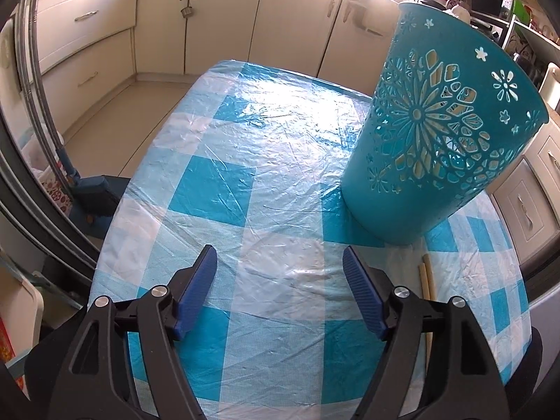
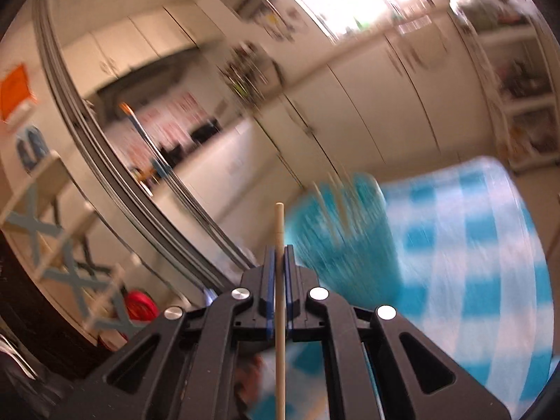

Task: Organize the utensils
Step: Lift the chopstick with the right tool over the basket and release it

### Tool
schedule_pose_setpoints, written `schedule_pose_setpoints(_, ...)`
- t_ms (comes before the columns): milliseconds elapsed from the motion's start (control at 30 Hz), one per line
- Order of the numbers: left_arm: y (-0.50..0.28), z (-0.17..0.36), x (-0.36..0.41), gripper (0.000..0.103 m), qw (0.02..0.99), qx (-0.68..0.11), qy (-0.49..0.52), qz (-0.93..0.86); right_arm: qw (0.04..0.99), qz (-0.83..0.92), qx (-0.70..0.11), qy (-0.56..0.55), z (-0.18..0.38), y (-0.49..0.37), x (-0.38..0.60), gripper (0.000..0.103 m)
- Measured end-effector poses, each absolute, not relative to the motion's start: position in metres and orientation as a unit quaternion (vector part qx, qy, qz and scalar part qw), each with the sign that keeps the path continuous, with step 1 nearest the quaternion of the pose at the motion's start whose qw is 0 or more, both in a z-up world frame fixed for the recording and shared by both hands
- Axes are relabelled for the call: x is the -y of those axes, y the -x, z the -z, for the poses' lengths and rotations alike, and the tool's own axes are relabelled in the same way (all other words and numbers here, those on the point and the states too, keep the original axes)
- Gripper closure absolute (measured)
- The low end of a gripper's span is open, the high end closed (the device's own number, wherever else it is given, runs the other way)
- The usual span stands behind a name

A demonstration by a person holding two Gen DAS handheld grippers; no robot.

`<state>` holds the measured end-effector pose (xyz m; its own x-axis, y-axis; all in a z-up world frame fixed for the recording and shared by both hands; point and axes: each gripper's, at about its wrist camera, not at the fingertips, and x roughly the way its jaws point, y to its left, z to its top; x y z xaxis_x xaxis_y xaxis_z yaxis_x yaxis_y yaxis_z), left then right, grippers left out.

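A teal cut-out basket (image 1: 441, 129) stands on the blue-and-white checked tablecloth (image 1: 252, 161), to the right and ahead of my left gripper (image 1: 280, 257). The left gripper hangs over the cloth with its jaws wide apart and nothing between them. Two pale wooden sticks (image 1: 425, 280) lie on the cloth just in front of the basket, by the right finger. In the blurred right wrist view my right gripper (image 2: 279, 250) is shut on a pale wooden chopstick (image 2: 279, 231) that sticks out past the fingertips. The teal basket (image 2: 346, 231) with several sticks in it shows blurred ahead and to the right.
Cream kitchen cabinets (image 1: 224, 17) run behind the table, with a cluttered shelf (image 1: 490, 3) at the far right. A blue dustpan and brush (image 1: 94, 192) sit on the floor left of the table. A dark door frame (image 1: 21, 161) curves along the left side.
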<state>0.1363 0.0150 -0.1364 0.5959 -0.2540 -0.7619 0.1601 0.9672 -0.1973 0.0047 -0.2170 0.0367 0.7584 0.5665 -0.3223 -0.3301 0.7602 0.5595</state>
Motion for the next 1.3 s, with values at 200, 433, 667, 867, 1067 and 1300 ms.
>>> schedule_pose_setpoints(200, -0.136, 0.136, -0.015, 0.031, 0.892, -0.433, 0.059, 0.116, 0.932, -0.225, -0.152, -0.239, -0.094, -0.037, 0.215, 0.097)
schedule_pose_setpoints(433, -0.137, 0.137, -0.017, 0.031, 0.892, -0.433, 0.063, 0.116, 0.960, -0.113, -0.094, -0.237, -0.103, -0.088, 0.205, 0.097)
schedule_pose_setpoints(667, -0.138, 0.137, -0.016, 0.029, 0.891, -0.434, 0.060, 0.119, 0.977, -0.038, -0.105, -0.179, -0.069, -0.111, 0.200, 0.097)
schedule_pose_setpoints(867, -0.138, 0.137, -0.014, 0.028, 0.891, -0.435, 0.056, 0.119, 0.980, -0.015, -0.121, -0.158, -0.045, -0.112, 0.204, 0.097)
schedule_pose_setpoints(1067, -0.137, 0.136, -0.012, 0.028, 0.890, -0.437, 0.052, 0.119, 0.978, -0.019, -0.150, -0.145, -0.030, -0.110, 0.205, 0.096)
schedule_pose_setpoints(1300, -0.137, 0.136, -0.013, 0.026, 0.890, -0.438, 0.052, 0.119, 0.975, -0.027, -0.173, -0.136, -0.022, -0.086, 0.202, 0.081)
